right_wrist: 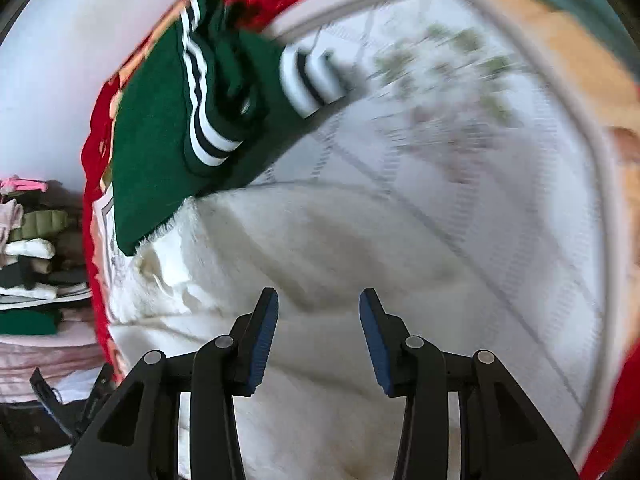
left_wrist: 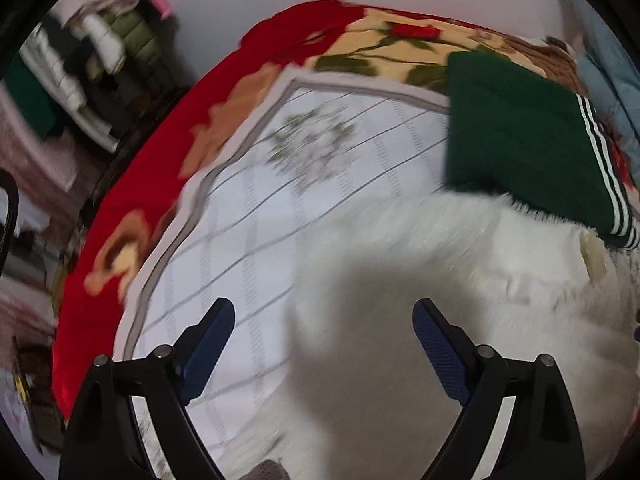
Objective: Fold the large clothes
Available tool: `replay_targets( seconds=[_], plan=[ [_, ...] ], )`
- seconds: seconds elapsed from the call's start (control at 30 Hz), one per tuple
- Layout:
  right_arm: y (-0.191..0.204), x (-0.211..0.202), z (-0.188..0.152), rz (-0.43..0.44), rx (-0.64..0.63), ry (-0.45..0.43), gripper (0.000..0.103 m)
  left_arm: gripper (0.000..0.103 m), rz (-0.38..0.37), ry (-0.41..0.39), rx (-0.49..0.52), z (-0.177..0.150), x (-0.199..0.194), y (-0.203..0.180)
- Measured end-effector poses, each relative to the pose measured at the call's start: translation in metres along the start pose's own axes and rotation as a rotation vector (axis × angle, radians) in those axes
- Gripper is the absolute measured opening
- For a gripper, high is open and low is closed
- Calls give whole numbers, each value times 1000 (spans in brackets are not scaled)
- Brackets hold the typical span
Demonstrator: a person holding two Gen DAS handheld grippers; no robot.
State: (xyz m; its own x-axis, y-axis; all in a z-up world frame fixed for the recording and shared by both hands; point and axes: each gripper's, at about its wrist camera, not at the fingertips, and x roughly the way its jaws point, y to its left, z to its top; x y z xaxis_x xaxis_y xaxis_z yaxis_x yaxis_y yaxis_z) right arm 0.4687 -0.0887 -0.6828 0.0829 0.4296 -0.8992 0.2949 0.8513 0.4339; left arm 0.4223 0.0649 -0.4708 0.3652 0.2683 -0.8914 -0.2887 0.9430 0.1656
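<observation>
A white fluffy garment (left_wrist: 460, 288) lies spread on the bed; it also shows in the right wrist view (right_wrist: 304, 248). A folded dark green garment with white and navy stripes (left_wrist: 516, 140) lies beyond it, touching its far edge, and shows in the right wrist view (right_wrist: 168, 120). My left gripper (left_wrist: 324, 312) is open and empty, hovering over the white garment's left edge. My right gripper (right_wrist: 318, 304) is open and empty just above the white garment. Both views are motion-blurred.
The bed has a white quilted cover with grey lines (left_wrist: 256, 208) over a red floral blanket (left_wrist: 152, 148). Stacked clothes sit on shelves beside the bed (left_wrist: 92, 60), also in the right wrist view (right_wrist: 32, 248). Blue fabric lies at the far right (left_wrist: 608, 76).
</observation>
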Motion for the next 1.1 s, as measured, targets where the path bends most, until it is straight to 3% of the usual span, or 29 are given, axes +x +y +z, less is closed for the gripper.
replay_targets(
  seconds=[0.17, 0.27, 0.37, 0.43, 0.57, 0.63, 0.77, 0.87, 0.9, 1.03, 1.1],
  plan=[
    [22, 57, 15, -154, -91, 100, 45, 91, 59, 33, 137, 10, 45, -51],
    [40, 57, 6, -250, -199, 36, 21, 91, 91, 66, 181, 3, 66, -59],
    [48, 40, 0, -331, -229, -92, 12, 98, 76, 77, 157, 0, 74, -49],
    [35, 36, 8, -335, -155, -125, 12, 102, 59, 89, 136, 1, 78, -43],
    [46, 43, 18, -351, -152, -41, 16, 102, 54, 108, 129, 3, 80, -43],
    [52, 30, 17, -286, -117, -23, 25, 102, 35, 115, 110, 7, 73, -42],
    [70, -13, 2, -75, -47, -95, 42, 102, -17, 85, 90, 9, 48, -44],
    [96, 6, -8, 70, -75, -4, 43, 102, -20, 60, 109, 8, 39, -53],
    [108, 27, -12, 117, -87, 70, 43, 102, -11, 60, 123, 7, 42, -57],
    [116, 112, -22, 51, -68, 196, 43, 102, 1, 107, 145, 0, 62, -63],
    [123, 134, -18, 43, -85, 191, 43, 102, 3, 101, 141, -1, 63, -59]
  ],
)
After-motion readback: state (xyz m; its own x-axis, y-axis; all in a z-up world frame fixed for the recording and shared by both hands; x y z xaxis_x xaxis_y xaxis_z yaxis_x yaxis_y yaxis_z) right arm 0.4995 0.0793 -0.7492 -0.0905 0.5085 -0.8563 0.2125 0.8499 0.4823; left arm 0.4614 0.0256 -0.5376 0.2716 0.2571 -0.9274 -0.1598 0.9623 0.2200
